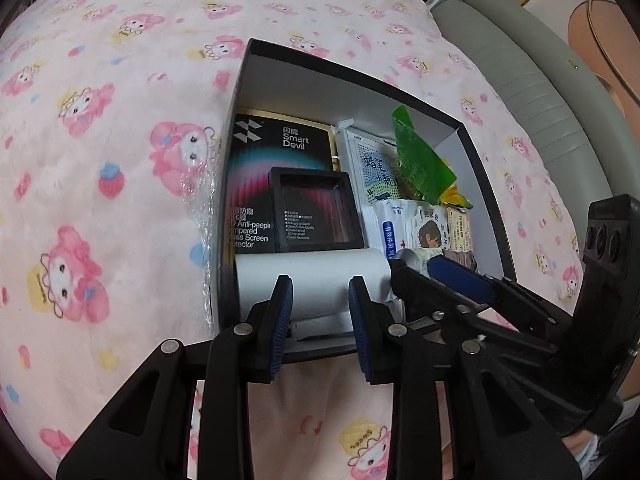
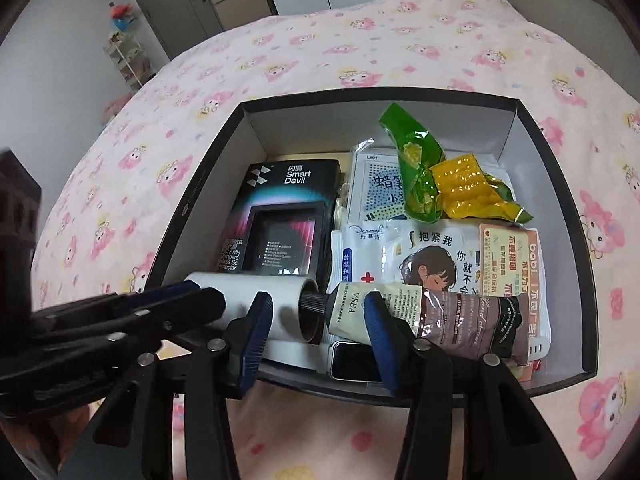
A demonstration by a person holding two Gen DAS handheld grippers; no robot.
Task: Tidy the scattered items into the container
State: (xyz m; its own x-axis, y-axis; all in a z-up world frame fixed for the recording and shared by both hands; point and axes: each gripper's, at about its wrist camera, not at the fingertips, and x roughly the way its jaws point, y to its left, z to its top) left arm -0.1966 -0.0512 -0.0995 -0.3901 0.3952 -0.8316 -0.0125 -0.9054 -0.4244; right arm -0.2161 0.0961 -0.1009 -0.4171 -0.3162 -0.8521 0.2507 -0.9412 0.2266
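Box [image 2: 532,152]: black outside, white inside, open, sits on a bed with a pink cartoon-print blanket [image 1: 100,160].
Left claw [image 1: 320,320]: over the near rim, fingers apart on either side of a white roll [image 1: 312,276]; contact cannot be told.
White roll: lies along the near wall of the box.
Right claw [image 2: 318,336]: fingers apart, straddling the cap end of a cream tube [image 2: 420,316]; not pressing.
Cream tube: lies in the box beside the roll.
Other contents: black screen-protector pack [image 2: 288,200], green and yellow snack bags [image 2: 440,176], flat packets [image 2: 436,260].
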